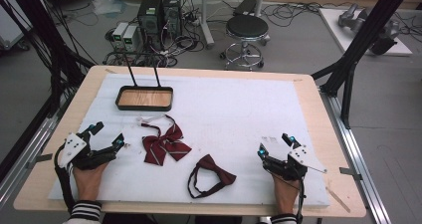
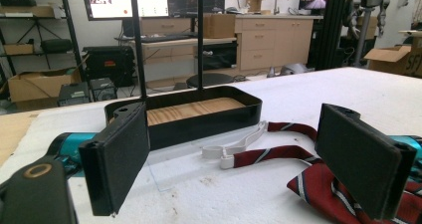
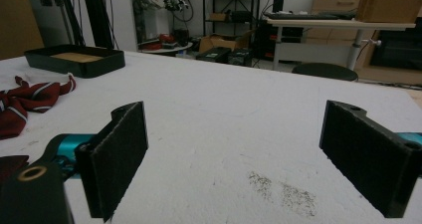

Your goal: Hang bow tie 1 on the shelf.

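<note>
I rest both hands on the desk, left claw and right claw spread apart and empty, flanking the striped bow tie and plain bow tie for pickup.

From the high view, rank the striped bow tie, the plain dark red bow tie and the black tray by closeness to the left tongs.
1. Striped bow tie, just right of the left tongs.
2. Plain dark red bow tie, further right, nearer the table's front edge.
3. Black tray, toward the far side of the table.

No text, label or number is legible on anything here.
</note>
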A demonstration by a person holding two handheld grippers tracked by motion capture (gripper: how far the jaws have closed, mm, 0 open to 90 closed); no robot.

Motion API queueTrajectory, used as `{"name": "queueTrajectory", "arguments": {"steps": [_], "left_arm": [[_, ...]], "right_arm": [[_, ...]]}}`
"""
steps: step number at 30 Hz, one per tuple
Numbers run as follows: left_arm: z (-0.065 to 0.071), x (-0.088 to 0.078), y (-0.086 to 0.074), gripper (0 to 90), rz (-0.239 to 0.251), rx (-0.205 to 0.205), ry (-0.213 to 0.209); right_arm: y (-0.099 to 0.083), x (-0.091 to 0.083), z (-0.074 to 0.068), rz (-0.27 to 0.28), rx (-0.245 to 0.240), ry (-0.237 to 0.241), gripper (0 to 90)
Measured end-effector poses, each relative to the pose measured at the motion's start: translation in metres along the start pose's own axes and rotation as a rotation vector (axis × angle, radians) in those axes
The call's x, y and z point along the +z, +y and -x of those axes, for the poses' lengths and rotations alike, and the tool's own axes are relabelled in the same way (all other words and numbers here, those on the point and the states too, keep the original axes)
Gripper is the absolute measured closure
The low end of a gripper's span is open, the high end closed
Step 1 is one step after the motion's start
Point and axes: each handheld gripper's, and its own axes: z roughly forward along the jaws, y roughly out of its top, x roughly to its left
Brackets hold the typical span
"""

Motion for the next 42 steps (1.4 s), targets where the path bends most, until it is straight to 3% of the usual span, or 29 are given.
{"name": "queueTrajectory", "arguments": {"steps": [12, 24, 30, 35, 39, 42], "left_arm": [[0.001, 0.000, 0.000, 14.4, 0.001, 0.006, -0.003], [-0.003, 0.002, 0.001, 14.2, -0.018, -0.029, -0.016], [-0.005, 0.003, 0.005, 14.2, -0.073, -0.019, -0.026], [-0.008, 0.002, 0.017, 14.2, -0.087, -0.008, -0.041], [-0.010, 0.008, 0.029, 14.2, -0.119, -0.003, -0.076], [-0.008, 0.015, 0.038, 14.2, -0.159, 0.028, -0.114]], "right_arm": [[0.000, 0.000, 0.000, -0.002, 0.008, -0.002, 10.8], [0.000, 0.000, 0.001, 0.002, 0.007, -0.002, 10.9], [0.000, 0.000, 0.000, -0.002, 0.004, -0.003, 10.9], [0.000, 0.000, 0.000, 0.000, 0.005, -0.004, 10.9], [0.000, 0.000, 0.000, -0.001, 0.001, -0.006, 10.9], [0.000, 0.000, 0.000, -0.001, 0.004, -0.005, 10.9]]}}
